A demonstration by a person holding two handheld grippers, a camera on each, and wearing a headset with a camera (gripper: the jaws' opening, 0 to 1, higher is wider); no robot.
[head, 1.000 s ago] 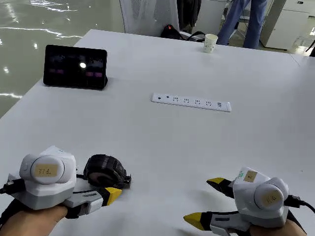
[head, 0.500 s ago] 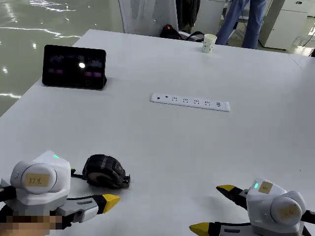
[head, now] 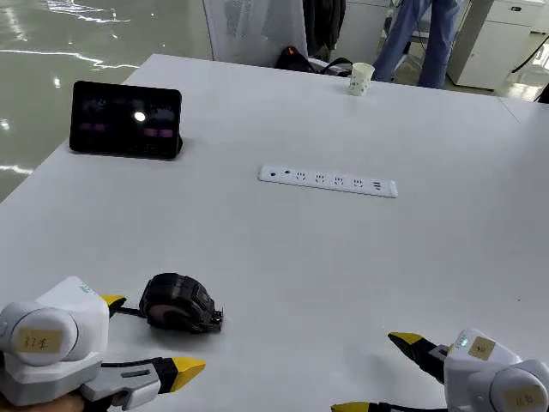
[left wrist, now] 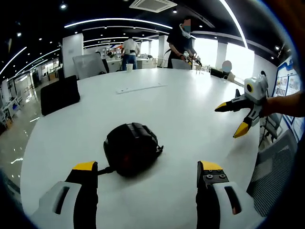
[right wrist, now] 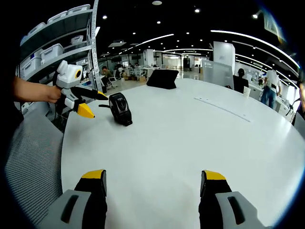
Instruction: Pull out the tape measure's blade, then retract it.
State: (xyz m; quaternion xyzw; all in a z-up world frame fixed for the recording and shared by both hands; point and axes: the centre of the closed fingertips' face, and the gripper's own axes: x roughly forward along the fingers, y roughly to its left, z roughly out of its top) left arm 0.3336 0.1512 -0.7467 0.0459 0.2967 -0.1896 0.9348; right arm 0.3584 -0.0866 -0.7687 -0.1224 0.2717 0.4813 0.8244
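1. Tape measure point(head: 178, 302) near the tabletop's point(head: 300, 249) front left corner, untouched.
2. Left gripper point(head: 153, 333) just beside it, spread wide, empty.
3. Right gripper point(head: 372, 372) at the front edge, wide, empty.

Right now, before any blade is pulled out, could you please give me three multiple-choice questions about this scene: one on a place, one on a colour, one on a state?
1. Where is the tape measure?
A. in a box
B. on the table, just ahead of the left gripper
C. on a chair

2. What colour is its case?
A. black
B. red
C. white

3. The left gripper's fingers are:
A. shut on the tape measure
B. shut on nothing
C. open, not clamping it

Answers: 1 B, it lies on the white table before the fingers; 2 A, it looks black in all three views; 3 C, the yellow tips stand wide apart.
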